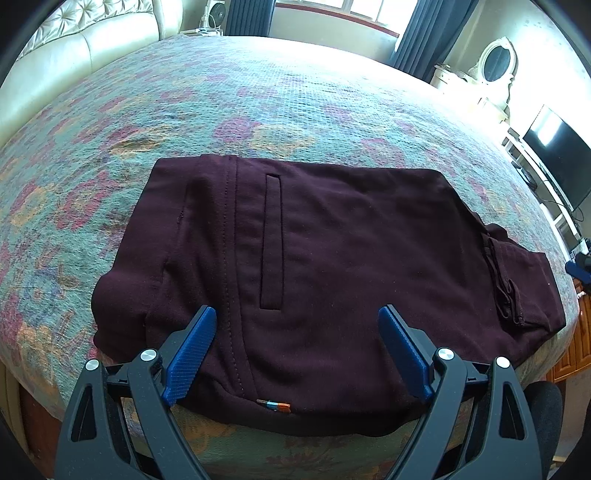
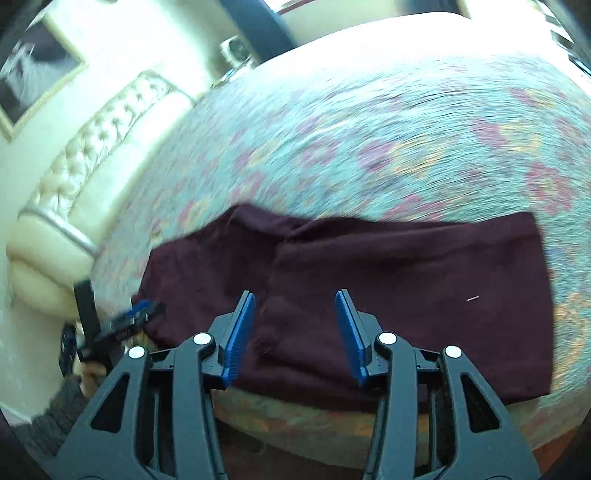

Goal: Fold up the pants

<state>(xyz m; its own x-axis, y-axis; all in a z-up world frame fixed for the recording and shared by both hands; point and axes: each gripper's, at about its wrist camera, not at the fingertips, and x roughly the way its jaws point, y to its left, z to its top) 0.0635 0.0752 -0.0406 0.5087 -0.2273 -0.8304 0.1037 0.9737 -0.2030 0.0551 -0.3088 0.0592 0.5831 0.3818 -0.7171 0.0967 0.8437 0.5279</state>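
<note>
While both pairs of tongs hang with their jaws apart and clamped on nothing, the maroon pants (image 1: 314, 266) lie folded into a compact stack at the near edge of the bed (image 1: 258, 92), their near border drooping slightly over that edge. Left tongs (image 1: 297, 325) hover over the near part of the stack, one blue pad to each side of the welt pocket (image 1: 272, 242) and the stitched seam. Right tongs (image 2: 295, 314) hover over the near border at the step where an upper layer overlaps a lower one; this view is smeared by motion, so fine detail of that step cannot be told.

Risks, as judged from this state: a further fold taken with a pinch on the top layer alone would peel it off and leave the lower layers skewed; any pull toward the near side could slide the overhanging border off the bed; the bunched hem ends (image 1: 506, 291) projecting at the right of the stack would likely splay if the stack is lifted unevenly.

Surroundings, near to far: an orange wooden cabinet (image 1: 576, 350) stands just right of the bed corner; the patterned bedspread beyond the stack carries nothing else; a cream tufted headboard (image 1: 74, 48) bounds the far left; a television (image 1: 561, 162) and a dresser with an oval mirror (image 1: 496, 62) stand far right; dark curtains (image 1: 432, 33) frame the far window. Nothing stands between either tool and the cloth.
</note>
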